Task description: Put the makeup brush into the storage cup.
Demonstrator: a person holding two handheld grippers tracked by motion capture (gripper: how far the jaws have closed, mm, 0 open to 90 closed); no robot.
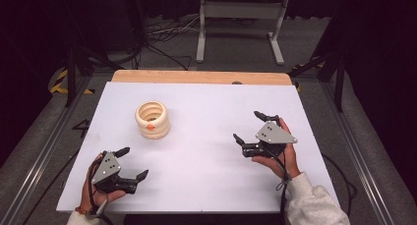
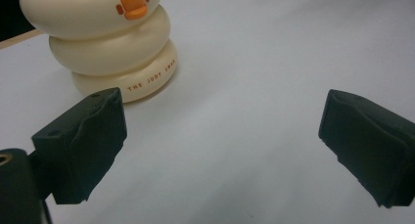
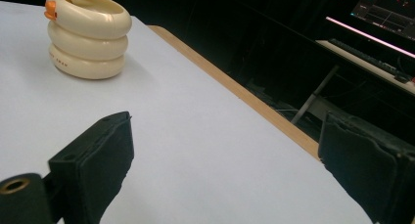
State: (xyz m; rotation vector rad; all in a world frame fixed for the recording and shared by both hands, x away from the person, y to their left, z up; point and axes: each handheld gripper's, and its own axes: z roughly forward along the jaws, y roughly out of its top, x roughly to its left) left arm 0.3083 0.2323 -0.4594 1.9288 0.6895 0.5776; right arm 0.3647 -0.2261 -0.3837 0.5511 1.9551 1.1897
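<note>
Cream ringed duck cup point(image 1: 152, 120) (orange beak) stands upright.

The ringed pot point(image 1: 152, 120) stands on the table point(image 1: 206, 112), left of its middle. The left gripper point(image 1: 132, 162) lies nearer than the pot, slightly left of it; the right gripper point(image 1: 250, 126) lies well right of the pot.
</note>
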